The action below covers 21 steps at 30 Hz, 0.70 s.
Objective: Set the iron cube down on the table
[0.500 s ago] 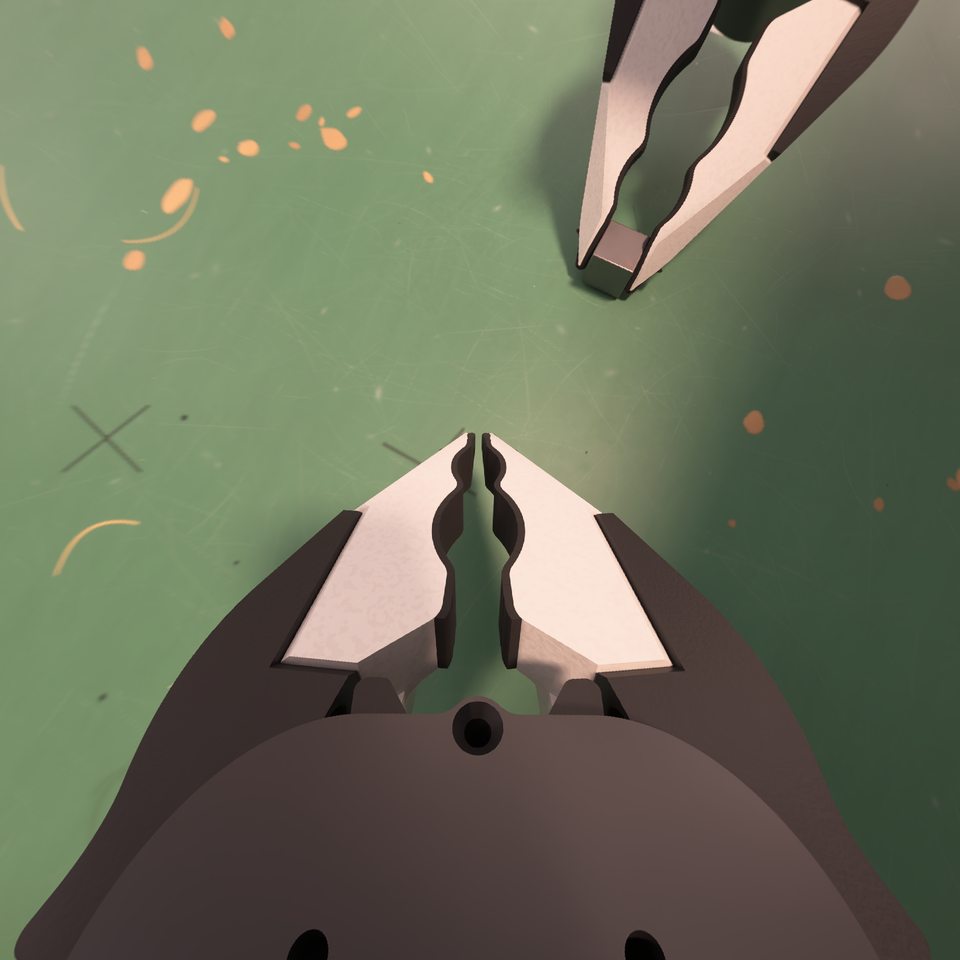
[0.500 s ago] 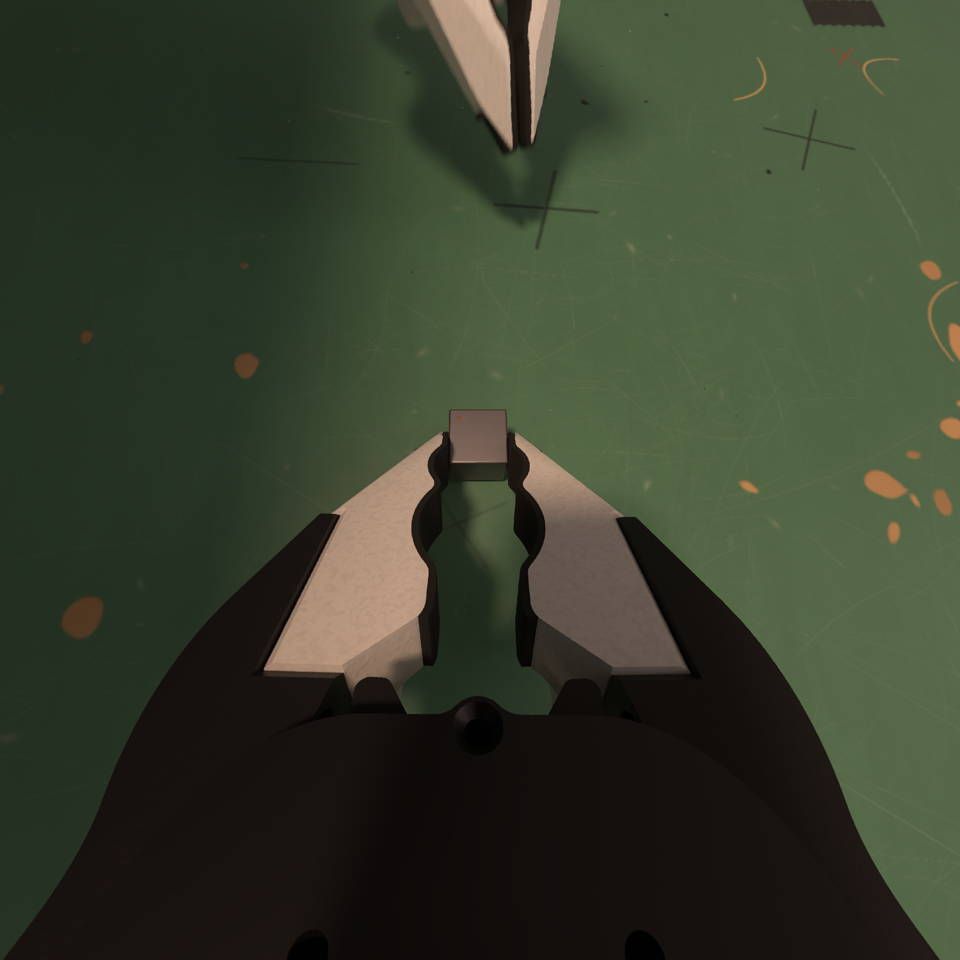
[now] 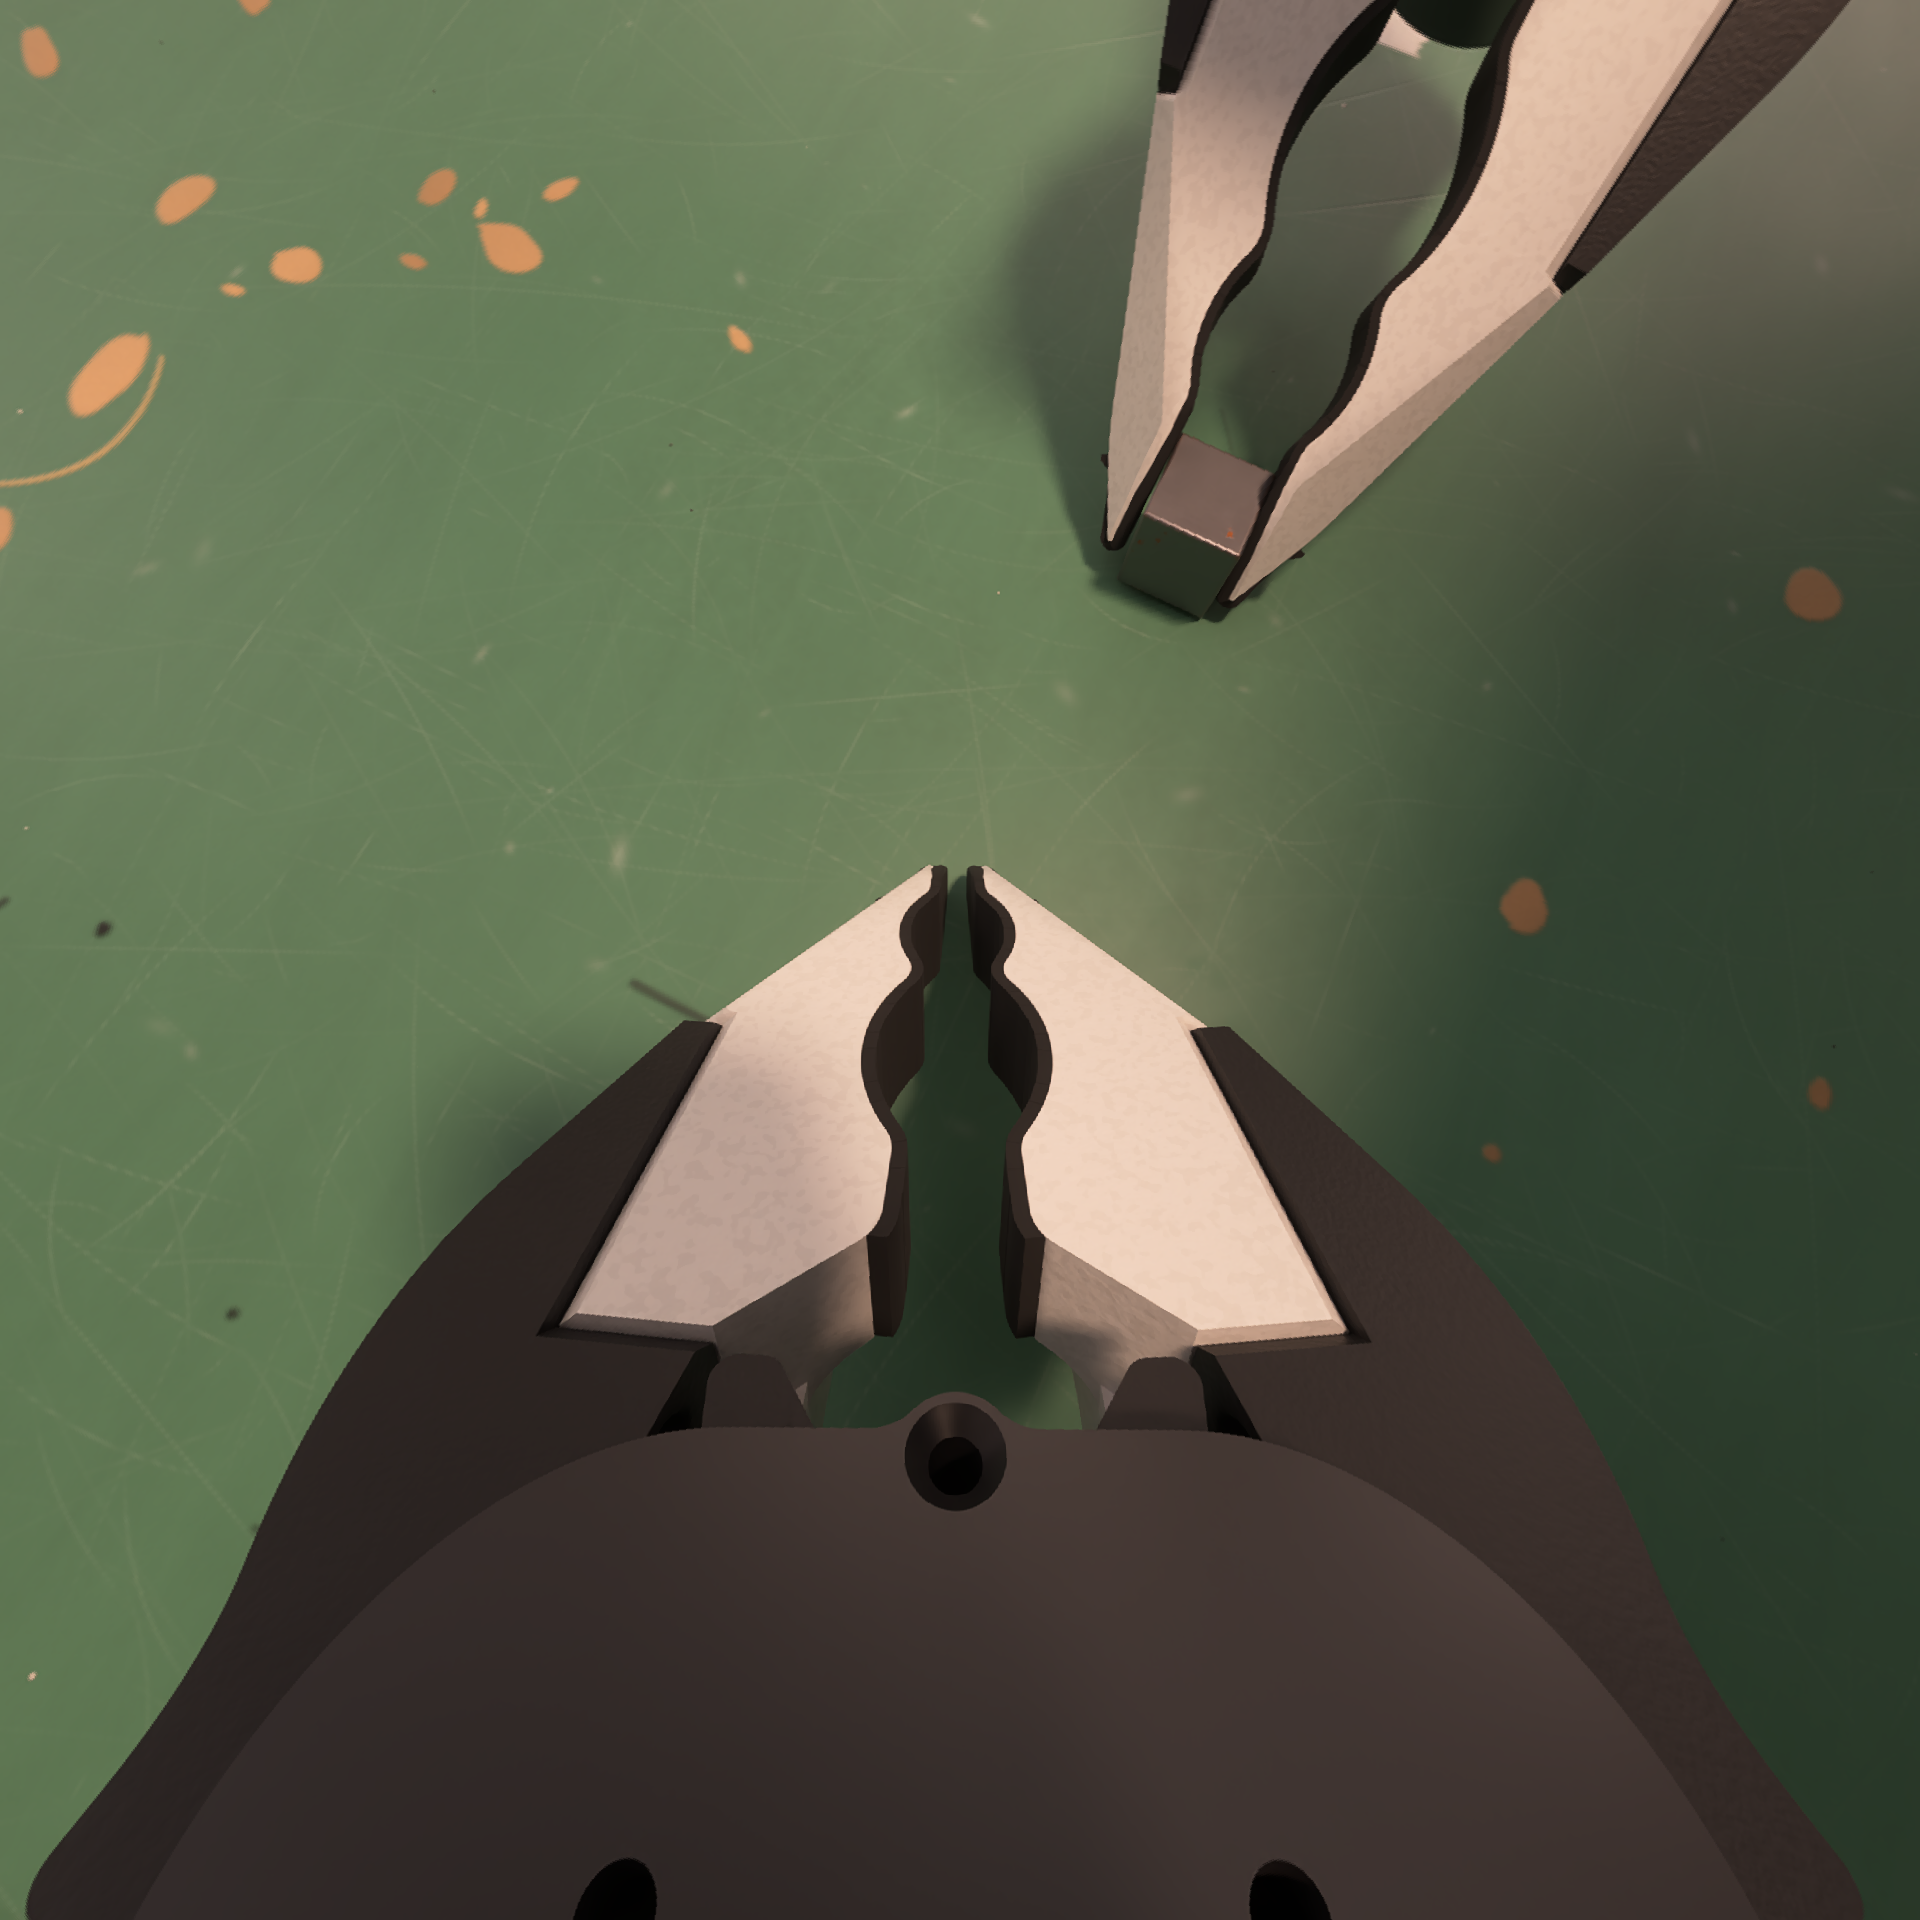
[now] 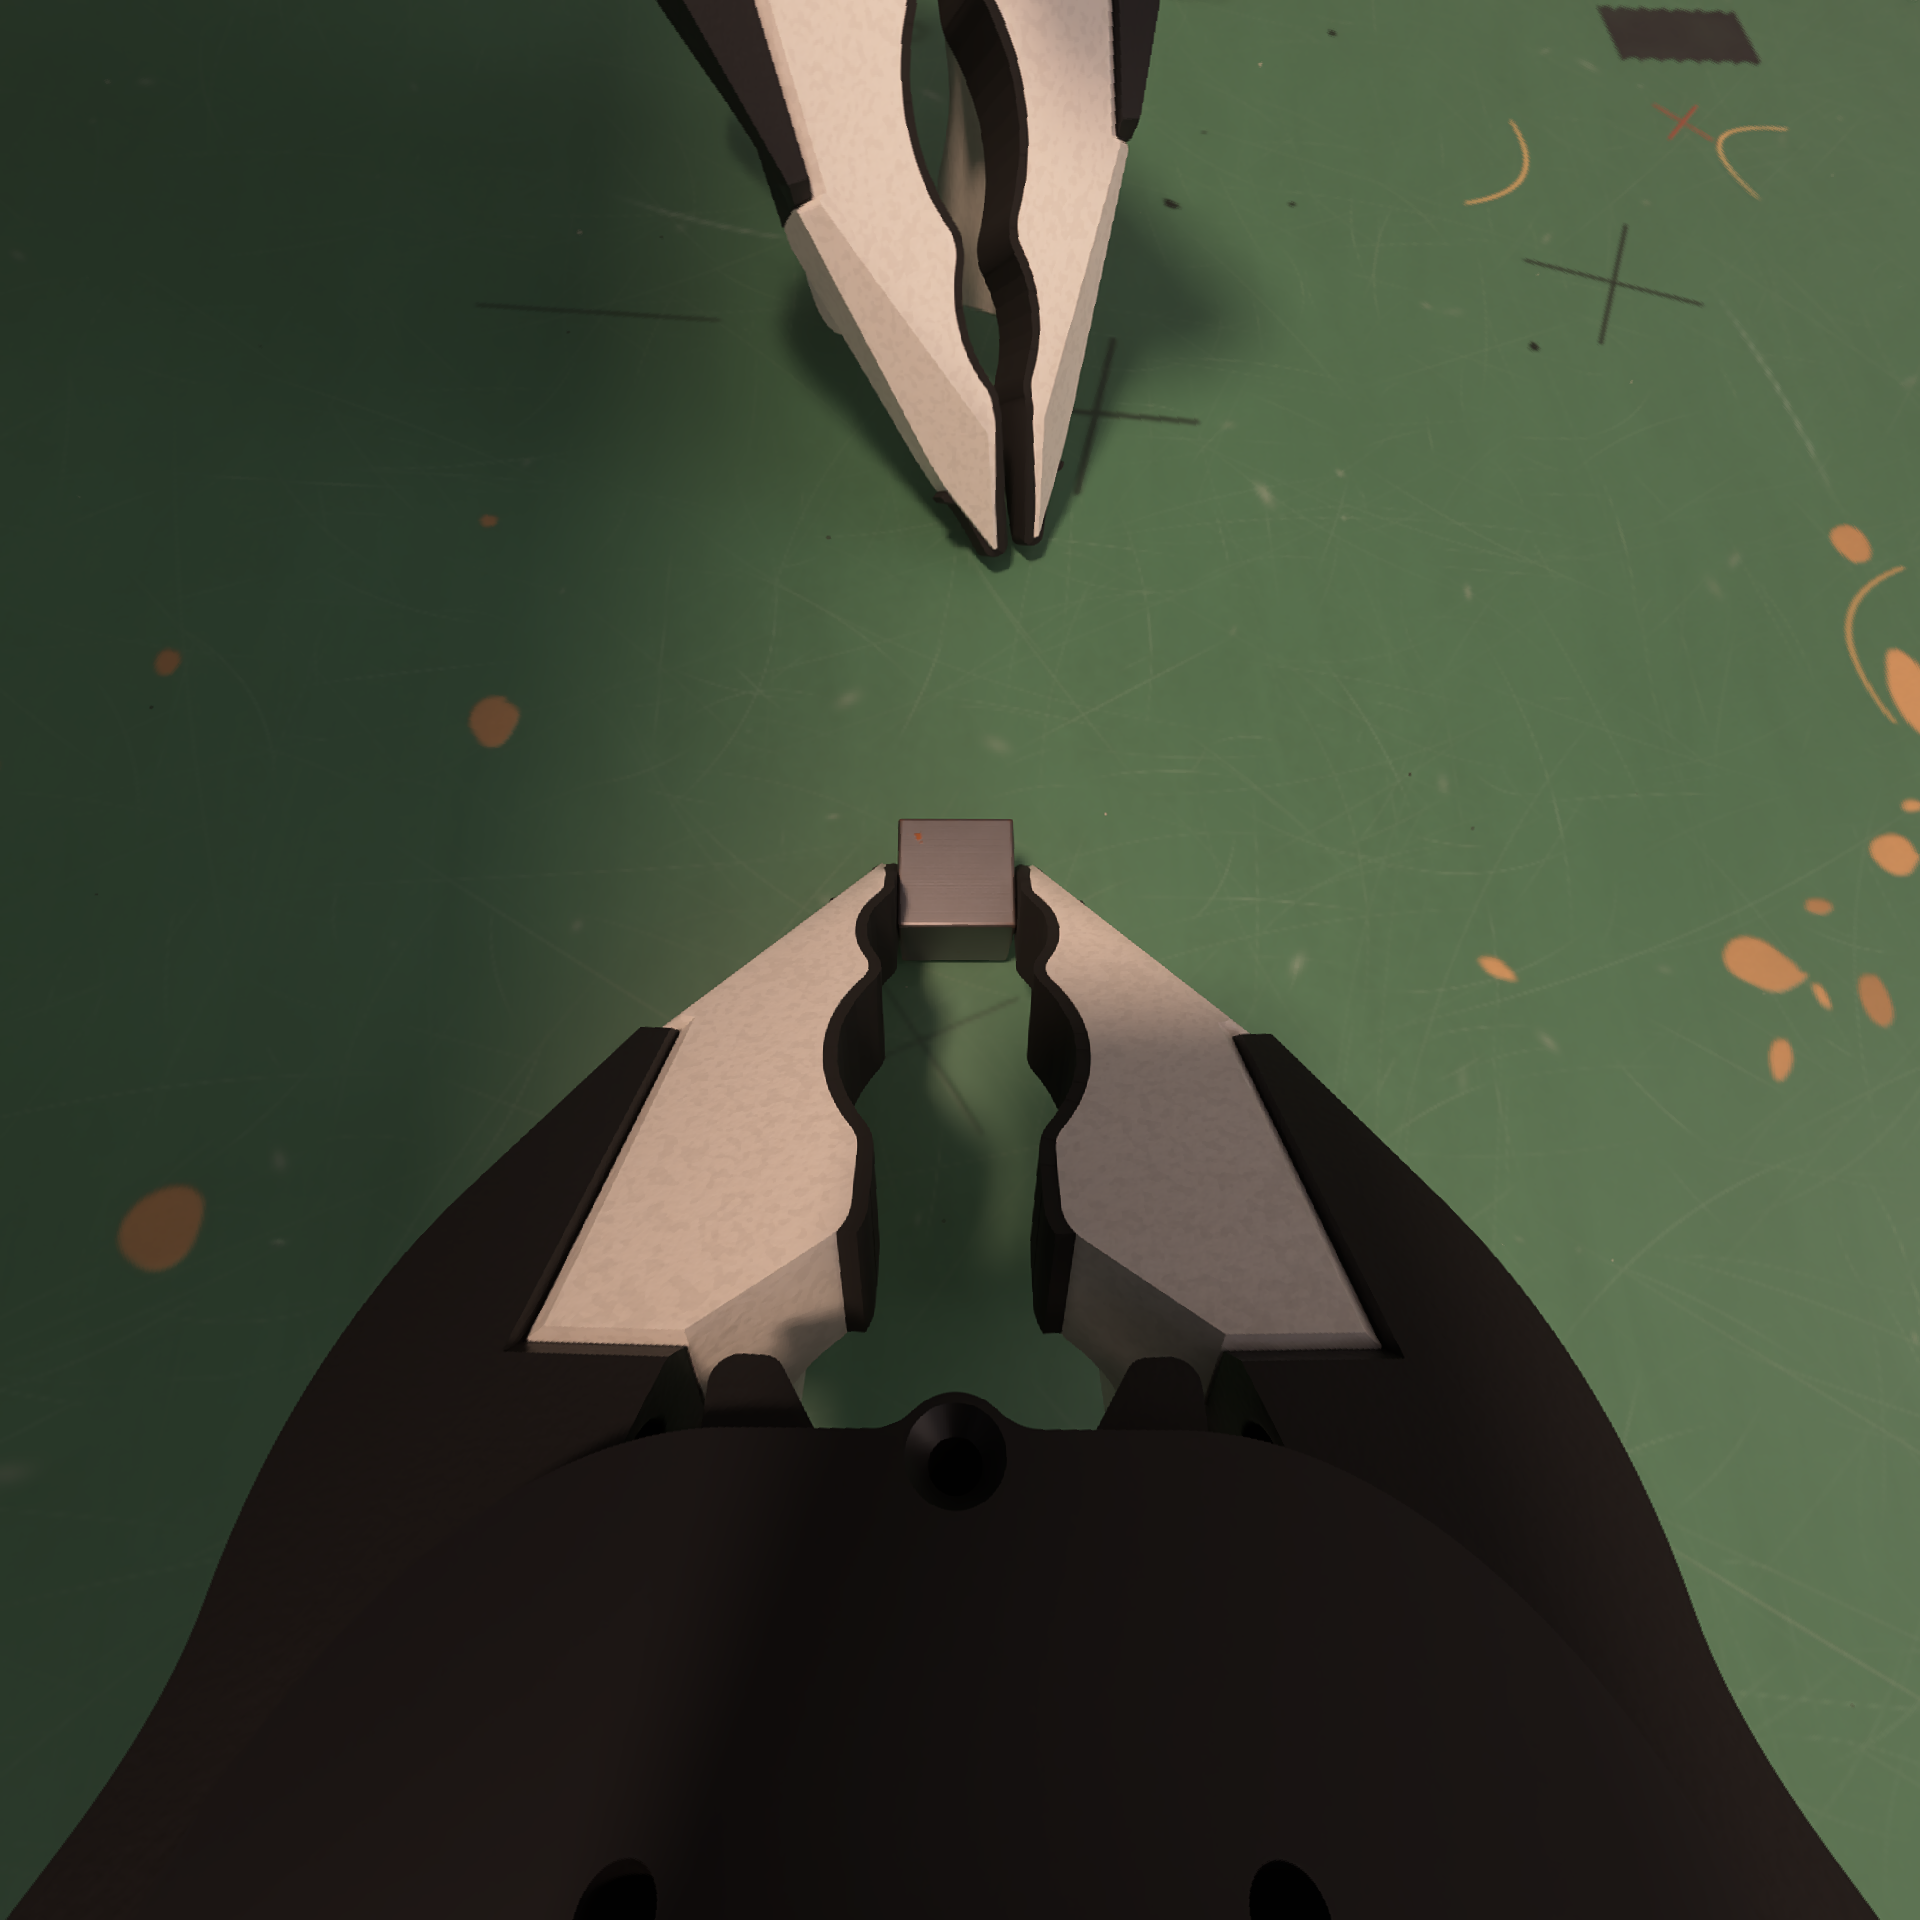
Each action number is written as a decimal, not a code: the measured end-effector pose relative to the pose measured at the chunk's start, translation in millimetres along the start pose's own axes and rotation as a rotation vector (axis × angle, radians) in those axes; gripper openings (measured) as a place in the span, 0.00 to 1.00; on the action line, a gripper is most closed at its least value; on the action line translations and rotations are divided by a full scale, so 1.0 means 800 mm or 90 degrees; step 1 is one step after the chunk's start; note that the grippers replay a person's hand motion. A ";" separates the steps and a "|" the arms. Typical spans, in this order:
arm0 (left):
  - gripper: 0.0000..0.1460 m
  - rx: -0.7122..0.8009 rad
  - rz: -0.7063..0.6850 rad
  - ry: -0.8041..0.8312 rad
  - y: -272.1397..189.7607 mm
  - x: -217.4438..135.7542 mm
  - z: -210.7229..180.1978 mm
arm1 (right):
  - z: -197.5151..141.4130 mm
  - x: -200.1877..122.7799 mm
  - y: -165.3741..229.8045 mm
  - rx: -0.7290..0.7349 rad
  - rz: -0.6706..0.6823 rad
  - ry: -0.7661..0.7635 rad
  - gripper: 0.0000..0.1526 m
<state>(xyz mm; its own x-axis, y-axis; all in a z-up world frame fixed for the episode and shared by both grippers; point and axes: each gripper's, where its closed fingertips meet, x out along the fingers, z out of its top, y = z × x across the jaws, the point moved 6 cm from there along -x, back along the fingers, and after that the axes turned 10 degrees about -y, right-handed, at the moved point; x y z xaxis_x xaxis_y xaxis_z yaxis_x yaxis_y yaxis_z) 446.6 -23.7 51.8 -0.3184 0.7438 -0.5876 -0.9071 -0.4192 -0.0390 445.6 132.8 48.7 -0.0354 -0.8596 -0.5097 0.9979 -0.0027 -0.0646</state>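
Observation:
The iron cube (image 4: 954, 883) is a small grey metal block held between the fingertips of my right gripper (image 4: 956, 894), which is shut on its two sides. In the left wrist view the cube (image 3: 1195, 520) sits low in the right gripper (image 3: 1179, 566), its bottom edge at or just above the green table (image 3: 623, 675). My left gripper (image 3: 954, 878) is shut and empty. In the right wrist view the left gripper (image 4: 1008, 540) points down at the table just beyond the cube, tips close to the surface.
The green table (image 4: 1351, 727) is scratched, with orange paint spots (image 4: 1756, 961) to the right, drawn cross marks (image 4: 1610, 283) farther back, and a dark patch (image 4: 1678, 33) at the far right.
My left gripper has moved closer to the right gripper and the cube, and lower towards the table. The right gripper and the cube have held still.

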 end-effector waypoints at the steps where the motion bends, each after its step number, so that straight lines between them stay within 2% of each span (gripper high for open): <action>1: 0.03 0.002 -0.003 -0.003 -0.001 0.000 0.000 | 0.000 0.000 0.000 0.002 0.001 0.000 0.14; 7: 0.07 0.021 0.020 -0.028 0.000 -0.003 0.004 | -0.001 -0.001 0.000 0.007 0.004 0.001 0.14; 12: 0.05 0.032 0.069 -0.091 0.013 -0.030 0.027 | -0.001 -0.001 0.001 0.004 0.003 0.000 0.14; 14: 0.04 0.058 0.112 -0.117 0.024 -0.058 0.040 | -0.001 -0.001 0.001 0.007 0.004 0.001 0.14; 17: 0.01 0.079 0.215 -0.141 0.057 -0.124 0.053 | -0.002 -0.002 0.001 0.008 0.005 0.001 0.14; 19: 0.00 0.045 0.306 -0.100 0.090 -0.174 0.044 | -0.002 -0.002 0.002 0.008 0.005 0.001 0.14; 21: 0.01 -0.036 0.354 0.003 0.121 -0.212 0.016 | -0.002 -0.002 0.002 0.006 0.004 0.001 0.14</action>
<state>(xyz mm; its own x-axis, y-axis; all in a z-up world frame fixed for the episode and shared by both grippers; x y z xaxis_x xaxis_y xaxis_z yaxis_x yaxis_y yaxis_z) 408.9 -184.0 158.5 -0.7437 0.4005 -0.5353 -0.5865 -0.7751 0.2349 447.1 135.0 48.1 -0.0292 -0.8591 -0.5110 0.9986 -0.0024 -0.0530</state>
